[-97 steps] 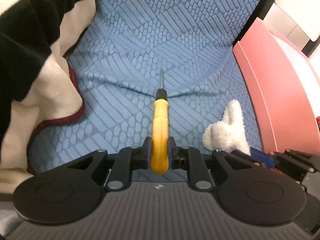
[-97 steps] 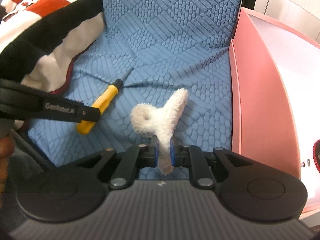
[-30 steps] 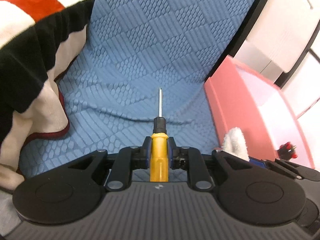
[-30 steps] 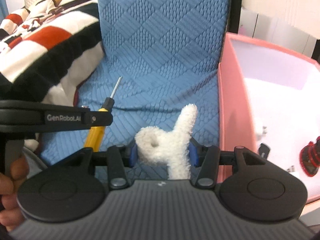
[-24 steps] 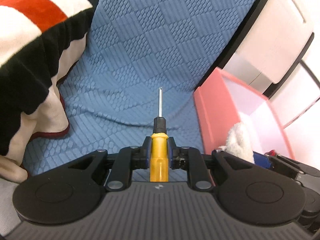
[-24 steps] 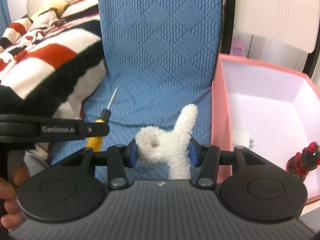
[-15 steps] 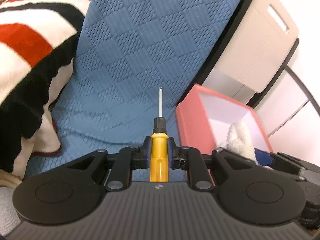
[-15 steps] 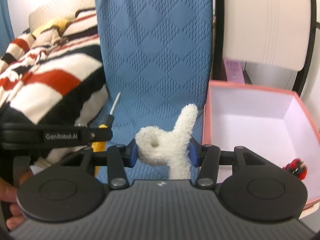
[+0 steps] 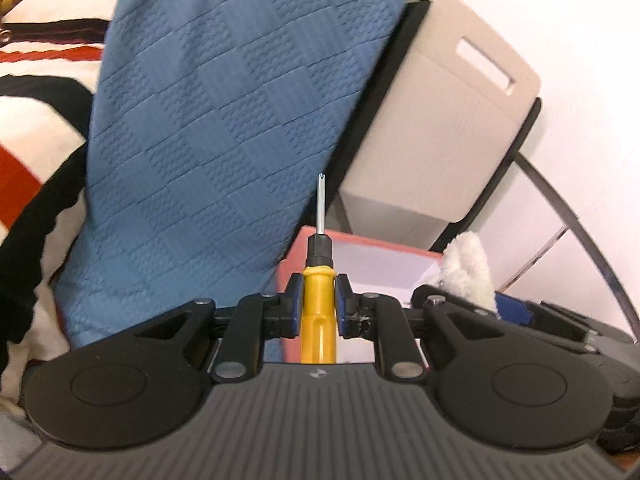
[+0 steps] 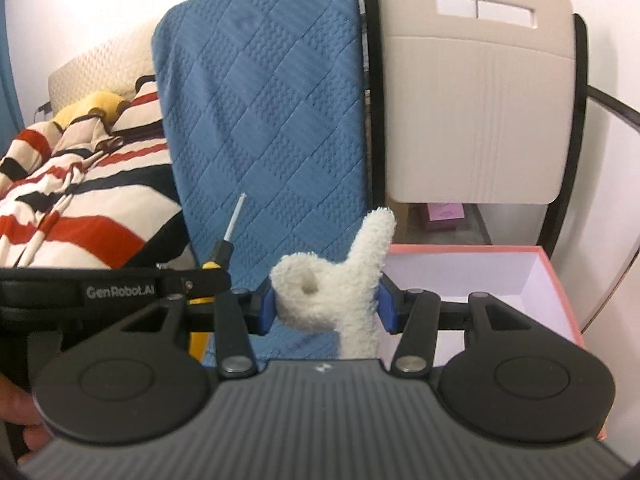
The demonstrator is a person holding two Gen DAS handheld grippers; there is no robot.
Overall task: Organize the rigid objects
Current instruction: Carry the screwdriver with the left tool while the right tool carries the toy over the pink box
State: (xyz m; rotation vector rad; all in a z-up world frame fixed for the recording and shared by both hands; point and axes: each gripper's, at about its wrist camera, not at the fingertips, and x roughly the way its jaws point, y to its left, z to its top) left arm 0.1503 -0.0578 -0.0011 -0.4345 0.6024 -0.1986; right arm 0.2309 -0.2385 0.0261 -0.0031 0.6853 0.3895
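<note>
Up off the blue quilted cover (image 9: 224,128) now, both tools have been lifted well clear of the seat they were resting on a few seconds back. The left gripper (image 9: 318,300) is clamped narrow on the yellow screwdriver (image 9: 319,312), tip pointing away. The right gripper (image 10: 327,306) has its fingers spread wider than before, snug around the fluffy white clip (image 10: 340,284). The pink box (image 10: 560,280) sits just right and below, so I'd guess both pickups are done and next is the drop-off into it.
</note>
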